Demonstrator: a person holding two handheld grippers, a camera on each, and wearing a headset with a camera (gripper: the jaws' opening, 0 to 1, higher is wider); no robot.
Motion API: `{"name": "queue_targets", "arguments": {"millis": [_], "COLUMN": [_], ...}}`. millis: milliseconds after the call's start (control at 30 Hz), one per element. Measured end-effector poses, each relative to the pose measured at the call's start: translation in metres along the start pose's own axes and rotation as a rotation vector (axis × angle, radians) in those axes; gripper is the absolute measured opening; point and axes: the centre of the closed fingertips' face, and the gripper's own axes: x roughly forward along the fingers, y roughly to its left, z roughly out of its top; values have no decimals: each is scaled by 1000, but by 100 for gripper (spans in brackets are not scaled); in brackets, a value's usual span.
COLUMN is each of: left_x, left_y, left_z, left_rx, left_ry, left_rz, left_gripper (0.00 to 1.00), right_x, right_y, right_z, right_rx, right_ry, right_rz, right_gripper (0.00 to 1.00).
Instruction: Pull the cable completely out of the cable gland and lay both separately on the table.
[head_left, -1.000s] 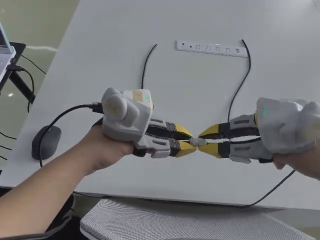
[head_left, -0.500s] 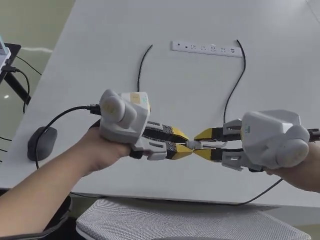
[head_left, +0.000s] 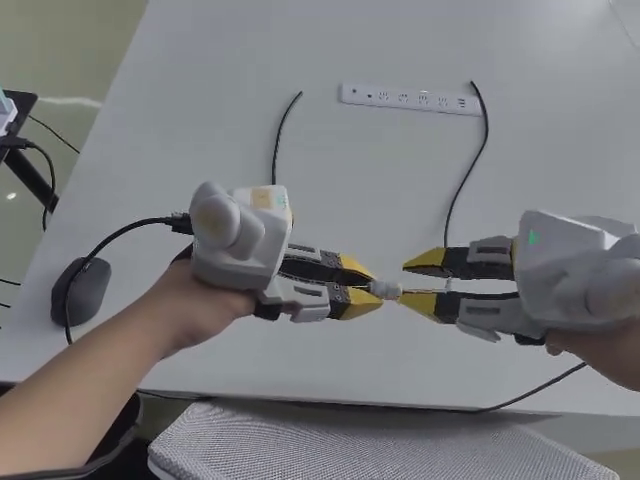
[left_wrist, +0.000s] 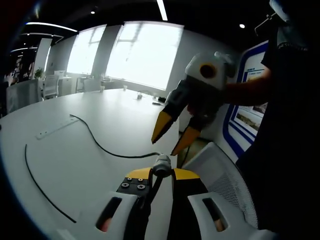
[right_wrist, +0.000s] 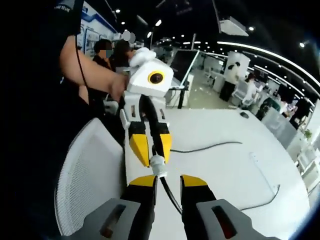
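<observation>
As cable (right_wrist: 169, 192) threads gland (right_wrist: 158, 164), left hand-held gripper (head_left: 377, 288) clamped

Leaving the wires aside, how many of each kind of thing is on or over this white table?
2 tongs: left tongs, right tongs
1 cable gland
1 power strip
1 computer mouse
Total: 5

The small grey-white cable gland (head_left: 387, 290) is pinched crosswise at the tips of the left gripper (head_left: 374, 291), facing the right gripper (head_left: 404, 282). A thin black cable (right_wrist: 169, 192) runs out of it, passing between that gripper's 2 parted jaws.
</observation>
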Motion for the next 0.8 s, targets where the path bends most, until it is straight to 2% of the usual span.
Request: {"name": "queue_targets", "arguments": {"millis": [67,133,167,200,333,467,800], "left_x": [-1,-2,-2,-2,-3,-2,0], "left_y": [1,2,4,4,5,8,8], "left_z": [2,4,5,6,9,12,15], "left_rx": [-9,-16,-16,-18,-12,-5,28], "left_ry": [-11,-18,-19,-19,-19,-19,-7], "left_rz": [0,1,2,2,5,5,4], "left_gripper": [15,15,15,15,15,15,15], "right_x": [0,2,2,3,7,9,11], "right_y": [-3,-1,-5,-5,-3,-5,-4], "right_z": [-9,-13,-16,-17,-14,-10,0], "right_rx": [-7,21,10,-20,-84,-112,-129], "right_ry": [26,34,52,60,75,76,49], "right_rz": [-39,-49,-90,-103,-132,-154,-194], "right_gripper": [13,14,17,18,19,14,6]}}
